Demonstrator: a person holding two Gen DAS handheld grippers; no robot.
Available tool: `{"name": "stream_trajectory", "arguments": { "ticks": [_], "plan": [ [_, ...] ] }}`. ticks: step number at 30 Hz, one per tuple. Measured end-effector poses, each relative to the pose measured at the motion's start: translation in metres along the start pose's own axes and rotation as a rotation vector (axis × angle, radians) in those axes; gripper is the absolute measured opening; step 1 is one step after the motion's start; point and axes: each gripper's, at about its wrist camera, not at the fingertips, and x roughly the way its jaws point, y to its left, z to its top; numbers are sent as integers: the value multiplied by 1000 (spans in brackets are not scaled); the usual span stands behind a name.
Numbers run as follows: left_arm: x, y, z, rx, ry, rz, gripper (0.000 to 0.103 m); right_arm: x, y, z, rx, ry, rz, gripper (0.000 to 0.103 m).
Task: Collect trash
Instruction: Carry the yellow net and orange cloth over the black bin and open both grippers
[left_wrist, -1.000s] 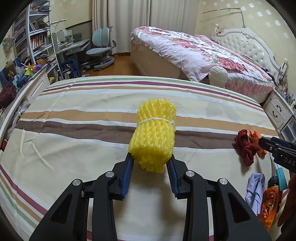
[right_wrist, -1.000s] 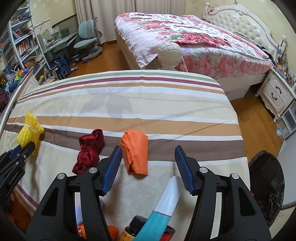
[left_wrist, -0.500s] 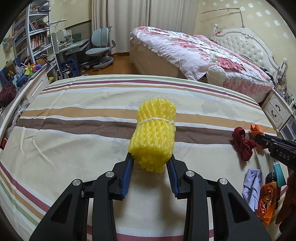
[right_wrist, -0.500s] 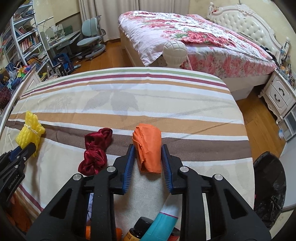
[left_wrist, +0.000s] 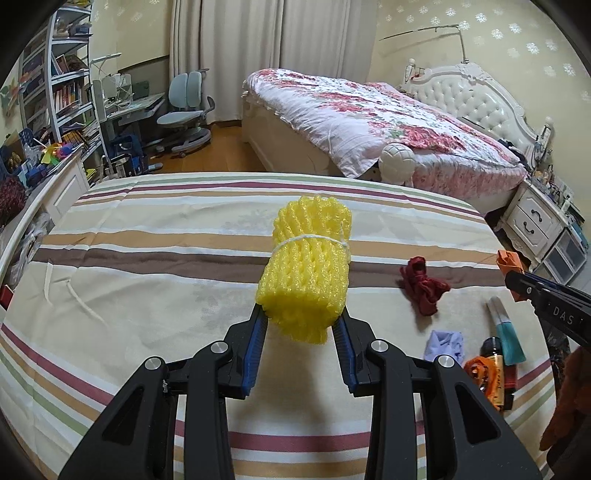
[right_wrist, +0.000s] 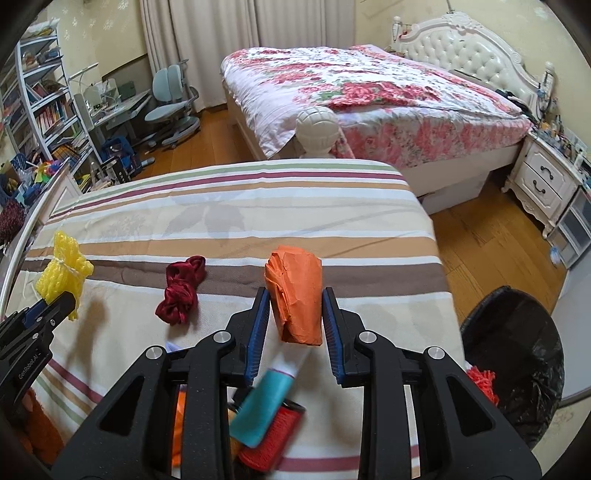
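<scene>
Foam bundle (left_wrist: 306, 269) is clamped in left tool (left_wrist: 300, 325); orange wad (right_wrist: 295, 295) is gripped by right tool (right_wrist: 294, 314), just closed.

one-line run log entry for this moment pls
left hand-held gripper: shut on yellow foam net | right hand-held gripper: shut on orange paper wad | still on bed: red ribbon | black bin: right

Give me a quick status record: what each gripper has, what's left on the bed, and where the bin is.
left gripper: shut on yellow foam net bundle
right gripper: shut on orange paper wad, jaws have just closed on it
left on striped bed: dark red fabric scrap, teal tube, lilac cloth, brown bottle
bin: black-lined trash bin, on the floor right of the bed
</scene>
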Motion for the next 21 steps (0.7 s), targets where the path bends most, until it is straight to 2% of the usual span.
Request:
{"name": "stream_trajectory", "arguments": {
  "ticks": [12,21],
  "plan": [
    [-34,-81,-5,102,-58,-119,36,-50,-63,-29,89,-77,-73,28],
    [-40,-163,-16,205,-69,-217,36,-74,-126,-54,180,-109,-156,28]
  ]
}}
